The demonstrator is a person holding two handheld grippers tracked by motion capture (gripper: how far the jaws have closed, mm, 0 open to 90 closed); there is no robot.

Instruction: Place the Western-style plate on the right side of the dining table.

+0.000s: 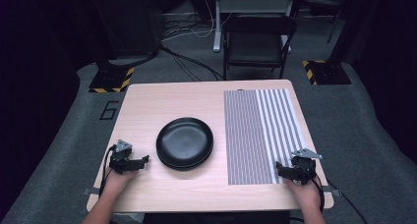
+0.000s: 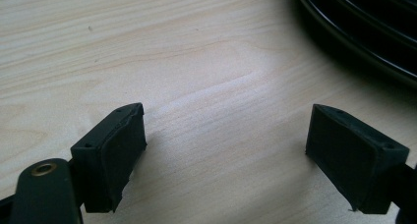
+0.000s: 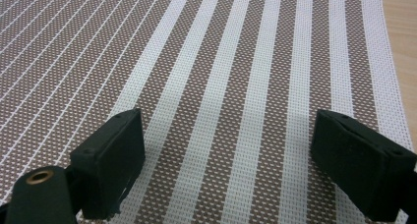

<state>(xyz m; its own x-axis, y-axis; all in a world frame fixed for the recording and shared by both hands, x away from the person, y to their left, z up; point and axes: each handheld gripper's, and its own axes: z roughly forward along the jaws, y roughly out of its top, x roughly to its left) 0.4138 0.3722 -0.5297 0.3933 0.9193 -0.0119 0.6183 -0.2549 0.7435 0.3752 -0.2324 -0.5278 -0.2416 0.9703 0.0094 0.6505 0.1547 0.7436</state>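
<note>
Left claw (image 1: pixel 143 160) gapes beside stacked plates (image 1: pixel 185 142).

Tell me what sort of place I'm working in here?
Probably a lab or studio set up for recording, not a home: a lone wooden table on grey carpet, cables trailing across the floor, hazard-striped stand bases, and a folding chair behind.

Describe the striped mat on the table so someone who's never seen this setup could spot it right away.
Start at the light wooden table and look to its right half. There a flat rectangular woven mat runs from the far edge almost to the near edge, to the right of the black plates. It is the only patterned thing there: brown and white stripes, fine on its left part, broad on its right.
</note>
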